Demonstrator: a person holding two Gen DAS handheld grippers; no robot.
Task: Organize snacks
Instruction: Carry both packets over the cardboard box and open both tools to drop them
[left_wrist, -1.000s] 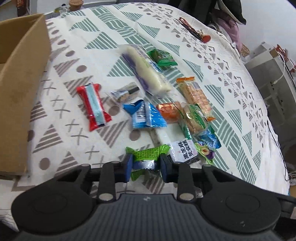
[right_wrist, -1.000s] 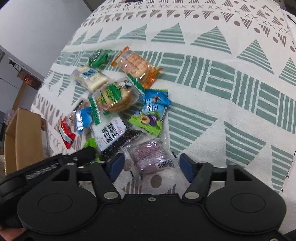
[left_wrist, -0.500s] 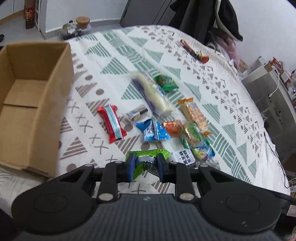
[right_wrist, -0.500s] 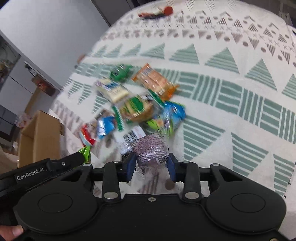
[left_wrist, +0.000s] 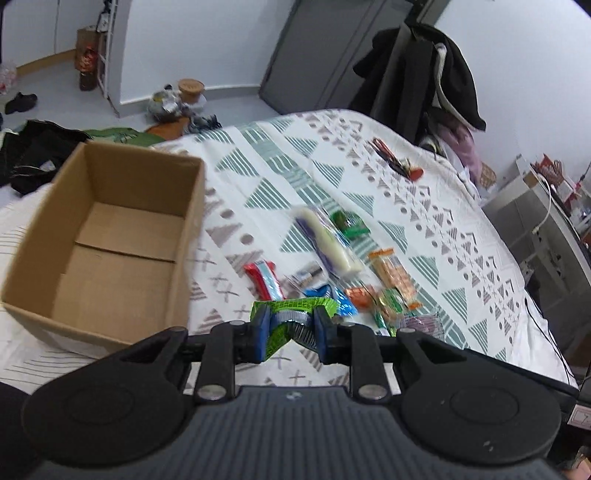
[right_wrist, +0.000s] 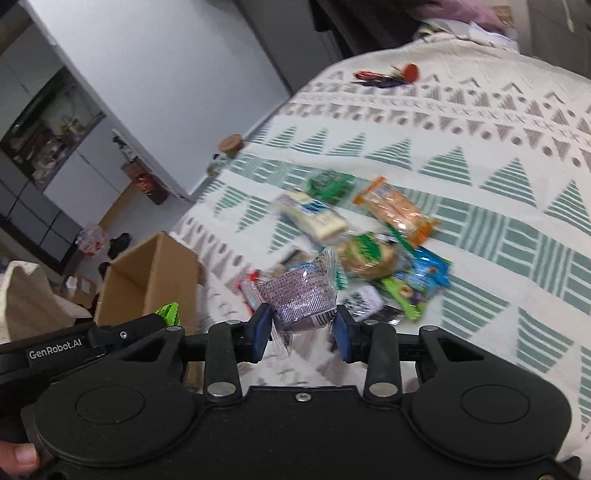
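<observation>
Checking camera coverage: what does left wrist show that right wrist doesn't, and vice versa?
Left wrist only: the bare floor inside the cardboard box, the dark coats hanging behind the bed, and the left tool shut on a green snack packet.

Right wrist only: the right tool shut on a purple snack packet, a wall cabinet, and a fingertip at the frame's lower left corner.

Both: the box, the patterned bedspread, the snack pile with the orange cracker pack and white bar, and the red keyring.

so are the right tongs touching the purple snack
Touching. The right wrist view shows the right tongs with both blue pads pressed against the purple snack, lifted off the bed.
</observation>
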